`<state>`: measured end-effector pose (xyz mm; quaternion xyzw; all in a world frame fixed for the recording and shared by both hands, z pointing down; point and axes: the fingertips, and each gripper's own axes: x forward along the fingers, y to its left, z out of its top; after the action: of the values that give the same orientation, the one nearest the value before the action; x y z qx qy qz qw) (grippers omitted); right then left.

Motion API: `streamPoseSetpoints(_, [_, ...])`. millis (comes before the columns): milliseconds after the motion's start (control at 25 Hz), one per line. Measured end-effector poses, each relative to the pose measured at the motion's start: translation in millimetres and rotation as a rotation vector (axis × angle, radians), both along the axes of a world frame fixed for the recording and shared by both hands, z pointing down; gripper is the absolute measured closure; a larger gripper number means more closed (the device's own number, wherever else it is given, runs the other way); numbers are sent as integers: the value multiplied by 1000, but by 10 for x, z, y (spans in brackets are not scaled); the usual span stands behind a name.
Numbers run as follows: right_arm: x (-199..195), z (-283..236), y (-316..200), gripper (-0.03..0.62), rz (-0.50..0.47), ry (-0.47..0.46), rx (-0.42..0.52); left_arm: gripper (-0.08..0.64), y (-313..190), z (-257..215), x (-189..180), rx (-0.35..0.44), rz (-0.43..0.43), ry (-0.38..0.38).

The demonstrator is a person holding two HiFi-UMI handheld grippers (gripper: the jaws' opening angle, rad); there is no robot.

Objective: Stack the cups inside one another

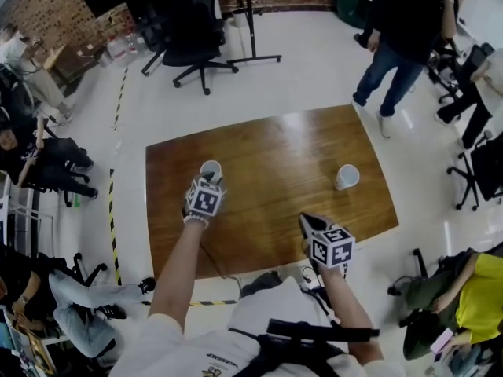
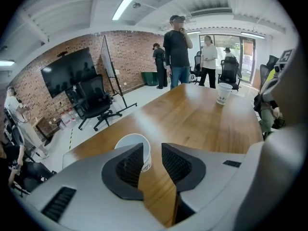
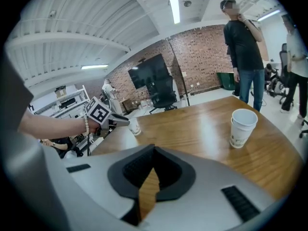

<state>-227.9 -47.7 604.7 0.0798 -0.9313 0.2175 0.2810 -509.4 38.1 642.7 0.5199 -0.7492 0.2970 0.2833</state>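
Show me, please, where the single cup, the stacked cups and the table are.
single cup [image 1: 211, 169]: head view, on its open white mouth.
stacked cups [image 3: 239, 136]: right gripper view, on the outer cup's side wall.
table [image 1: 271, 159]: head view, on bare wood between the cups.

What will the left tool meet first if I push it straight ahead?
Likely the near cup: it stands just ahead of the open left tool, partly behind its left jaw. Nothing shows between them, though depth is unclear.

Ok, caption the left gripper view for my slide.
Open left gripper just short of a white cup on a wooden table; second cup far across.
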Motion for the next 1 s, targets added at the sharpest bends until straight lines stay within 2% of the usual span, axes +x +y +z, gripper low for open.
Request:
streamPoseSetpoints(240, [-1, 17, -18, 591, 16, 14, -8, 437, -46, 217, -32, -104, 65, -12])
streamPoseSetpoints(480, [6, 80, -65, 591, 28, 21, -21, 439, -150, 274, -97, -156, 109, -37])
streamPoseSetpoints(600, [-22, 76, -96, 591, 34, 24, -23, 467, -185, 303, -121, -180, 128, -36])
streamPoseSetpoints(1000, [20, 80, -177, 591, 47, 21, -30, 541, -196, 331, -100, -207, 100, -11])
